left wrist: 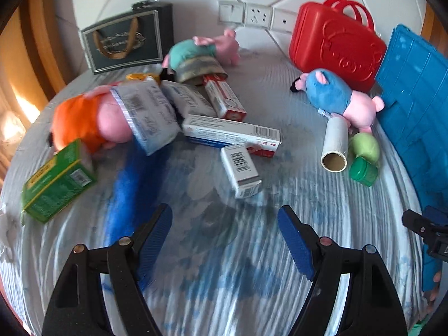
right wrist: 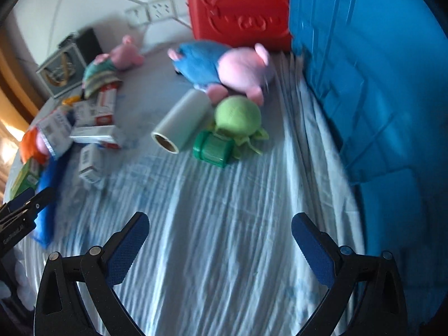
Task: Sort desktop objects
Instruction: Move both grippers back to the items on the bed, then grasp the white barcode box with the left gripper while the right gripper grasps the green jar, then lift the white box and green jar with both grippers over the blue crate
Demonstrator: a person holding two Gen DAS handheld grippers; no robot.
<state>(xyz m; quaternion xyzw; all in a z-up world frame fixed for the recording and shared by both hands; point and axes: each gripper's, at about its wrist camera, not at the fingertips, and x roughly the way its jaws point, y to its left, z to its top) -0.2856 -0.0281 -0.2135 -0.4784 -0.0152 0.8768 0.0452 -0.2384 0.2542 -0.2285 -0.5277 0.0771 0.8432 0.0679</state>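
My left gripper (left wrist: 225, 218) is open and empty above the blue-and-white cloth, short of a small white box (left wrist: 242, 171). Behind it lie a long white box (left wrist: 232, 134), a red-and-white box (left wrist: 225, 98), a white pouch (left wrist: 148, 114) and a green box (left wrist: 57, 183). Pig plush toys lie around: orange (left wrist: 84, 120), teal (left wrist: 201, 53), blue (left wrist: 340, 96). My right gripper (right wrist: 219, 225) is open and empty, short of a paper roll (right wrist: 183, 120), a green plush (right wrist: 238, 116) and a green jar (right wrist: 214, 148). The blue pig (right wrist: 224, 67) lies beyond.
A red plastic case (left wrist: 336, 42) stands at the back right, with a blue crate (left wrist: 414, 98) along the right side; both also show in the right wrist view, case (right wrist: 238, 11) and crate (right wrist: 364, 84). A dark gift bag (left wrist: 126, 42) stands at the back left.
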